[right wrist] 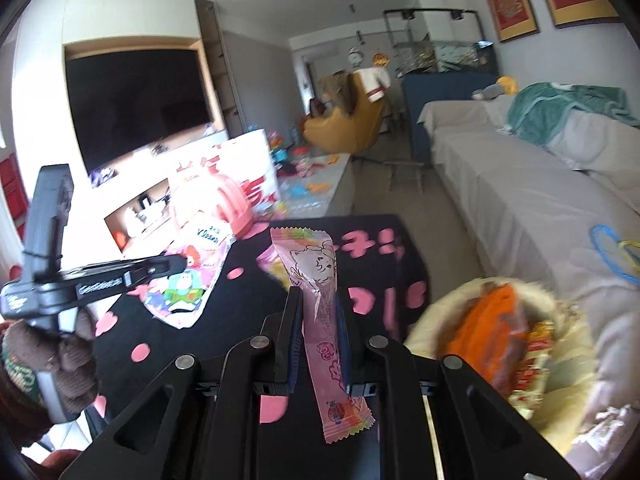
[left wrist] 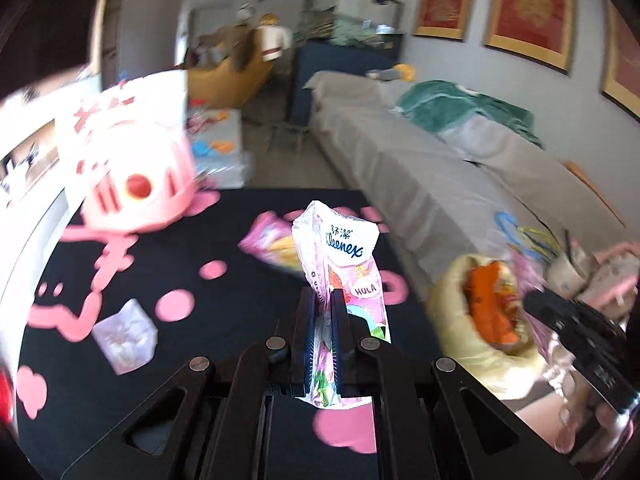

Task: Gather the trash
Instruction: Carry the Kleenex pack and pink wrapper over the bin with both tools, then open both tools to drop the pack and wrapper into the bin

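Note:
My left gripper (left wrist: 324, 294) is shut on a white and pink Kleenex tissue wrapper (left wrist: 344, 256), held upright above the black table (left wrist: 224, 320). My right gripper (right wrist: 318, 296) is shut on a long pink snack wrapper (right wrist: 320, 292). The left gripper with its wrapper also shows in the right wrist view (right wrist: 160, 266). A yellowish trash bag (left wrist: 476, 312) with orange and red wrappers inside hangs at the table's right; it also shows in the right wrist view (right wrist: 500, 332). A pink wrapper (left wrist: 272, 242) and a clear crumpled wrapper (left wrist: 124, 332) lie on the table.
A pink and white toy house (left wrist: 132, 172) stands at the table's far left corner. A grey sofa (left wrist: 420, 168) with a green blanket (left wrist: 468, 108) runs along the right. A TV (right wrist: 136, 104) hangs on the left wall. Toys litter the floor beyond.

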